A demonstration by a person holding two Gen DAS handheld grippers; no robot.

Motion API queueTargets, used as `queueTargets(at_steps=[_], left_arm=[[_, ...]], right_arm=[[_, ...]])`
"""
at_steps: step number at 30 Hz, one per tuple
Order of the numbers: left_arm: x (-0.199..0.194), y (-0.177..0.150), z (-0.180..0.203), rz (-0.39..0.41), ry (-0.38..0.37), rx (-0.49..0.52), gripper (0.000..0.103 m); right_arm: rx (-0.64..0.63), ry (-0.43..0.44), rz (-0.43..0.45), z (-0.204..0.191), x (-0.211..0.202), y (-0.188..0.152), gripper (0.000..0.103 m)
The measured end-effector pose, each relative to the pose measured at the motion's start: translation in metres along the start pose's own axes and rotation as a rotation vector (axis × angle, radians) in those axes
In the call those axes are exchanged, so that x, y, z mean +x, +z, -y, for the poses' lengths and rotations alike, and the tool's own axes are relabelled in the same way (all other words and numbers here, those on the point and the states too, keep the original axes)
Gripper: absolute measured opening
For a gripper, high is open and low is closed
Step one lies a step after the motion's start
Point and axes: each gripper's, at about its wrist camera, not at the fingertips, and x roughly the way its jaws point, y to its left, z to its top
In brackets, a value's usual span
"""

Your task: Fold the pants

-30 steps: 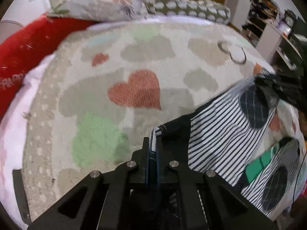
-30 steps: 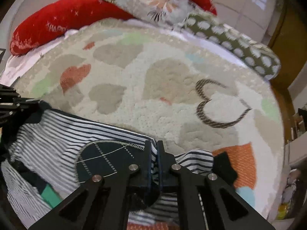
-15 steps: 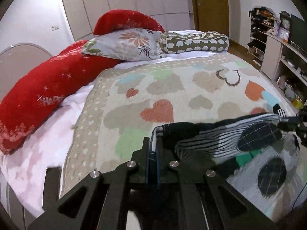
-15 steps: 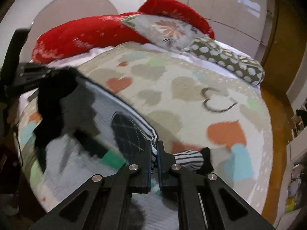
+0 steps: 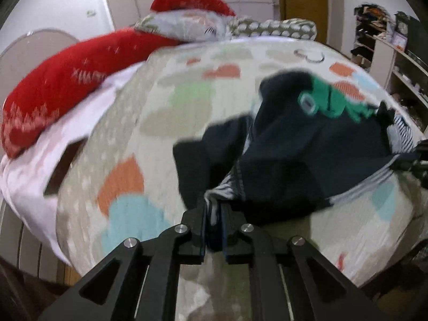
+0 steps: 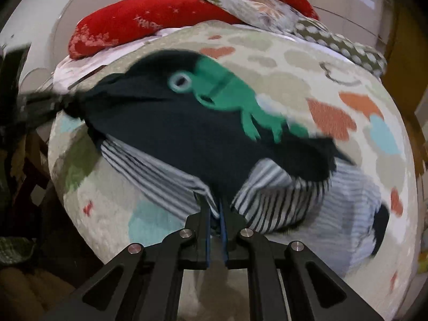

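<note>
A heart-patterned blanket (image 6: 307,85) covers the bed, red bolster pillows (image 5: 67,80) at its far end. Above its near part hang the pants (image 6: 187,133), dark navy with a green frog and striped lining, stretched between both tools. The left gripper (image 5: 213,208), its jaws just easing apart, and the right gripper (image 6: 216,214) each pinch striped hem.

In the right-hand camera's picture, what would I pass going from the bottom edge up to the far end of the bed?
right gripper → striped and dark pants with a green frog → heart-patterned blanket → red pillow.
</note>
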Motion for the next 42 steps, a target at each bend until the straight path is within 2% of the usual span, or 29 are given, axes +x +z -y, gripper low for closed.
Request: queueTargets(at_steps=[2,3,5,7,10,14,18,23,25,27,28,30,32,36,39,42], left_arm=[[-0.004,-0.011,-0.009,-0.021,-0.014,-0.070,0.022],[-0.008,-0.015,-0.016,-0.027,-0.025,-0.125,0.026],[-0.016,-0.022,-0.028,-0.028,-0.048,-0.209,0.041],[-0.024,-0.028,-0.037,-0.025,-0.033,-0.268,0.043],[-0.036,-0.033,-0.043,-0.019,0.027,-0.311,0.043],[-0.049,-0.031,-0.049,0.018,0.007,-0.397,0.043],[-0.061,-0.024,-0.045,0.056,-0.038,-0.446,0.044],[-0.063,-0.017,-0.033,0.066,-0.053,-0.436,0.045],[-0.062,-0.017,-0.031,0.060,-0.064,-0.437,0.045],[-0.063,-0.018,-0.031,0.062,-0.068,-0.440,0.045],[-0.063,-0.018,-0.031,0.062,-0.065,-0.439,0.045],[-0.065,-0.018,-0.033,0.069,-0.060,-0.446,0.045],[-0.066,-0.018,-0.036,0.077,-0.062,-0.461,0.045],[-0.065,-0.021,-0.040,0.075,-0.081,-0.490,0.045],[-0.060,-0.021,-0.042,0.059,-0.087,-0.497,0.045],[-0.055,-0.016,-0.046,0.043,-0.092,-0.507,0.046]], right_arm=[[0.038,0.006,0.015,0.003,-0.004,-0.009,0.012],[0.062,0.014,0.024,0.007,-0.009,-0.013,0.017],[0.110,0.024,0.045,0.013,-0.019,-0.018,0.029],[0.159,0.020,0.092,0.023,-0.036,-0.028,0.039],[0.239,-0.027,0.164,0.045,-0.060,-0.041,0.040],[0.427,-0.092,0.232,0.095,-0.082,-0.058,0.040],[0.542,-0.069,0.270,0.121,-0.089,-0.068,0.040],[0.511,-0.043,0.269,0.118,-0.077,-0.050,0.040],[0.462,-0.058,0.220,0.110,-0.059,-0.034,0.040],[0.440,-0.103,0.130,0.105,-0.032,-0.022,0.040],[0.430,-0.115,0.103,0.102,-0.024,-0.018,0.033],[0.407,-0.113,0.114,0.096,-0.024,-0.013,0.012],[0.400,-0.104,0.175,0.093,-0.039,-0.009,0.011],[0.453,-0.120,0.264,0.111,-0.070,-0.011,0.011],[0.543,-0.136,0.242,0.140,-0.069,-0.029,0.011],[0.639,-0.093,0.194,0.165,-0.054,-0.049,0.013]])
